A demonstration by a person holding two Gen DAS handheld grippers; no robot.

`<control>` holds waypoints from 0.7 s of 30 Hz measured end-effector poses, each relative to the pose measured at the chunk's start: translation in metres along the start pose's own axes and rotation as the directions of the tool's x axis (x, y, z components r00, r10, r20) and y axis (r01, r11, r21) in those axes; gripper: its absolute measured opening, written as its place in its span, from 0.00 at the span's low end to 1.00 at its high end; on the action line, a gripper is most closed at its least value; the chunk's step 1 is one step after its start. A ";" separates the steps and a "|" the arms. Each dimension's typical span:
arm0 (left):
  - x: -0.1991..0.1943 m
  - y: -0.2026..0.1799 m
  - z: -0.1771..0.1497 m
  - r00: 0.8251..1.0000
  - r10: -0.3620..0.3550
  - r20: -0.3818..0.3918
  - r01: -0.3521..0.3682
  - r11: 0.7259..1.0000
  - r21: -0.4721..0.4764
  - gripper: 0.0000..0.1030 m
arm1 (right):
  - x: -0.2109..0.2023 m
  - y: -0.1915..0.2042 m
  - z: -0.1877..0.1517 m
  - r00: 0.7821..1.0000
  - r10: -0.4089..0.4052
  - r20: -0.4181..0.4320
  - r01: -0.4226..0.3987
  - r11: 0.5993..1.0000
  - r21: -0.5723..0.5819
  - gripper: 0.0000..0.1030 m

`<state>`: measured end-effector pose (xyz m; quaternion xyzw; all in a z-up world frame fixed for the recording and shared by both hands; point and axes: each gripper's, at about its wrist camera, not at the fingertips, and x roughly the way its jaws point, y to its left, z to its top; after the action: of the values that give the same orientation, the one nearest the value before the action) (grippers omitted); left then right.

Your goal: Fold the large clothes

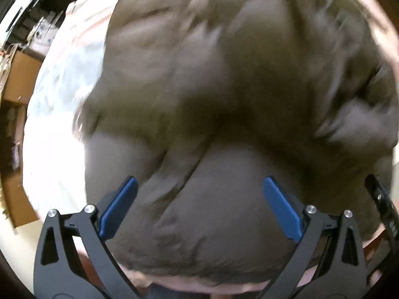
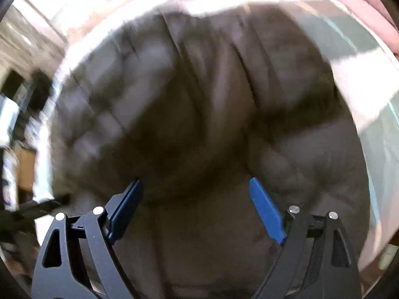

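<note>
A large dark brown padded garment (image 1: 224,87) lies bunched on a light bedsheet (image 1: 57,129) and fills most of both views; it also shows in the right wrist view (image 2: 199,99). My left gripper (image 1: 199,182) is open, its blue pads spread wide just above the garment's near part, holding nothing. My right gripper (image 2: 195,182) is open too, hovering over the garment's near part with nothing between its pads. Both views are motion-blurred.
Cardboard boxes (image 1: 20,79) and shelves stand beyond the bed's left side. A pink cloth (image 2: 361,7) lies at the far right. The other gripper's black frame (image 1: 384,209) shows at the right edge. Light sheet (image 2: 374,104) borders the garment on the right.
</note>
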<state>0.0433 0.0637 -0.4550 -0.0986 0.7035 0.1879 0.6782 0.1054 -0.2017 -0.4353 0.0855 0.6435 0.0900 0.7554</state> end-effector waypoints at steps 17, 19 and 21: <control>0.036 0.036 -0.027 0.991 -0.046 -0.124 0.049 0.999 0.017 0.98 | 0.019 -0.003 -0.006 0.986 -0.050 -0.162 0.028 0.991 -0.134 0.99; 0.024 0.070 -0.026 0.995 -0.046 -0.087 0.047 0.999 0.000 0.98 | -0.011 -0.026 0.001 0.994 -0.029 -0.107 0.019 0.995 -0.098 0.99; 0.021 0.098 -0.029 0.995 -0.009 -0.100 0.007 1.000 -0.020 0.98 | -0.037 -0.065 0.009 0.993 -0.098 -0.060 0.096 0.994 -0.046 0.99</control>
<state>-0.0229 0.1441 -0.4628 -0.1174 0.7343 0.1870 0.6420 0.1102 -0.2736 -0.4145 0.0349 0.6680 0.0697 0.7400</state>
